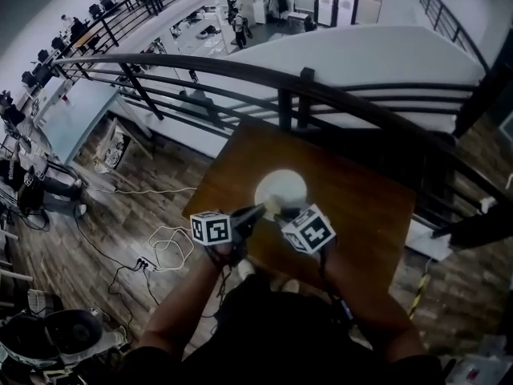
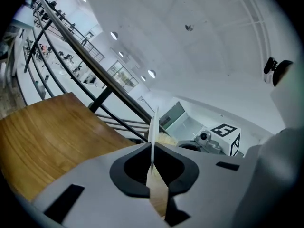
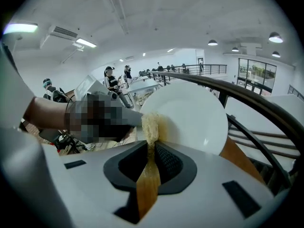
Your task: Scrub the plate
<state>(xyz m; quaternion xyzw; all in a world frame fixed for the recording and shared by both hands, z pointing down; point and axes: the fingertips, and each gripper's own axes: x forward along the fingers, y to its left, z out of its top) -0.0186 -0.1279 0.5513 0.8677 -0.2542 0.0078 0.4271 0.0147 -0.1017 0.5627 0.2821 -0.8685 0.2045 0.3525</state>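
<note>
Two tongs, one job each. The left tongs (image 2: 152, 148) are pinched shut on the rim of the white plate (image 3: 192, 115). In the left gripper view the plate shows dead edge-on, just a thin white line running up out of the closed jaws. So the plate isn't lying flat. It's held up on a tilt above the wooden counter (image 1: 361, 207), with its face turned toward the right tongs (image 3: 151, 142). My guess is that's the whole reason for the rim grip: it leaves the face free to get at and gives something to push against.

The right tongs are clamped on a beige, fibrous scrub pad (image 3: 151, 123). The pad's free end looks pressed against the plate's face near the rim, just beside the spot where the left tongs grip. Holding the pad by its tail makes sense, since the soft end does the rubbing and the jaws stay off the plate.

There's a brownish tinge on the plate right next to the pad. I can't tell if that's grime or just shadow. The rest of the face looks clean and glossy.

I'd call this mid-scrub, working the near-rim patch, with most of the face beyond the pad left to cover. One worry: a thin rim pinch is all that holds the plate, so leaning hard far from that grip could twist it loose over the counter.
</note>
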